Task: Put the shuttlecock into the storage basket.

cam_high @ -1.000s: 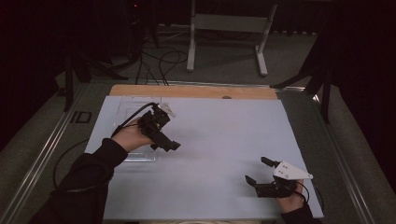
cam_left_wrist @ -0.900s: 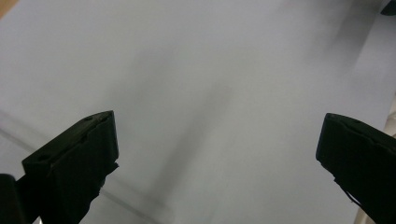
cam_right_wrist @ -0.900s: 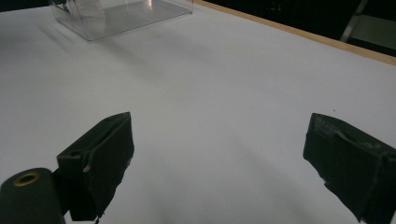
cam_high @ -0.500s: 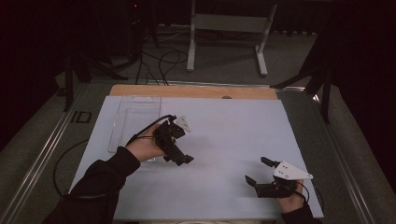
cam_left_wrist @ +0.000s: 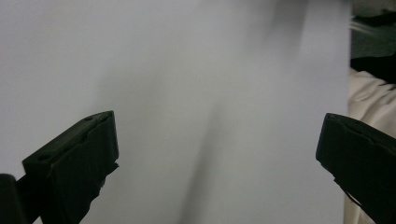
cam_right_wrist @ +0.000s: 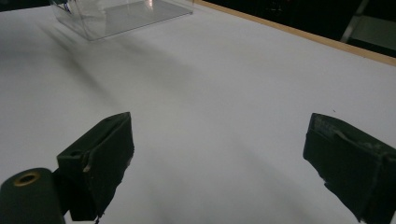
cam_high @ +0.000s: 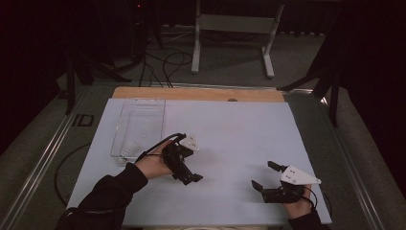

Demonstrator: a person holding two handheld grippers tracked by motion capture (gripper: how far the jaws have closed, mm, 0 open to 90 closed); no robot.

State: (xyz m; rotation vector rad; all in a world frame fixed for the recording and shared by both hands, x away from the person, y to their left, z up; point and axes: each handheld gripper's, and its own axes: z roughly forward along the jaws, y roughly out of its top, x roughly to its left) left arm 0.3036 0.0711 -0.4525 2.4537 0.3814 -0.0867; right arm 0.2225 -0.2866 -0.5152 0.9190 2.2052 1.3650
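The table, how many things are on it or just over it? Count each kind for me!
Hand-held gripper: 2, left hand-held gripper and right hand-held gripper, both open and holding nothing.
Clear plastic box: 1.
Small white thing in the box: 1, too small to name.
Total: 4.

A clear plastic tray (cam_high: 141, 125) lies flat at the white table's far left, a small white item inside.

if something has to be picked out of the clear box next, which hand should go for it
Probably left. The left gripper, jaws open, sits just right of the clear box; the right gripper, also open, lies near the table's right front.
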